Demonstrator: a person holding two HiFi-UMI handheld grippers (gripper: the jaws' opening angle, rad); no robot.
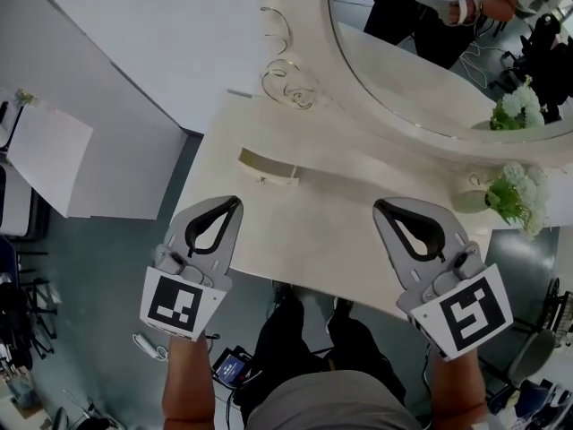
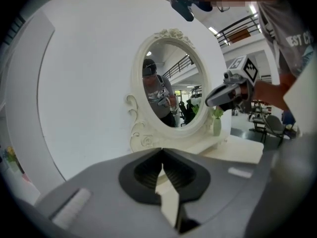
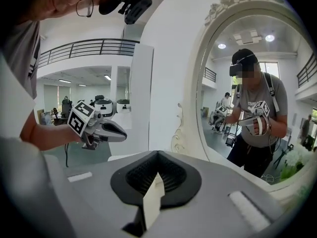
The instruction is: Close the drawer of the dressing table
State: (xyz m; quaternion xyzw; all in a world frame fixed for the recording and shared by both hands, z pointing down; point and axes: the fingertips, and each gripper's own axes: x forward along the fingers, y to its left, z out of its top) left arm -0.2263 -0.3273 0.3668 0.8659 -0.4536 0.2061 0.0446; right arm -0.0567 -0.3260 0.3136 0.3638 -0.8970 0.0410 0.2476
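The cream dressing table (image 1: 313, 231) lies below me, its oval mirror (image 1: 430, 70) at the upper right. From the mirror's base a small curved drawer (image 1: 269, 167) with a knob stands pulled out a little. My left gripper (image 1: 235, 202) hovers over the table's left front, shut and holding nothing. My right gripper (image 1: 380, 206) is over the right front, also shut and empty. Both point toward the mirror, a short way short of the drawer. In the left gripper view the shut tips (image 2: 162, 150) face the mirror (image 2: 171, 88). In the right gripper view the tips (image 3: 157, 152) meet as well.
A pale vase of white flowers (image 1: 512, 195) stands at the table's right end, beside the mirror. A white wall (image 1: 152, 43) backs the table, and a white panel (image 1: 54, 164) is at the left. The person's legs (image 1: 313, 348) are at the table's front edge.
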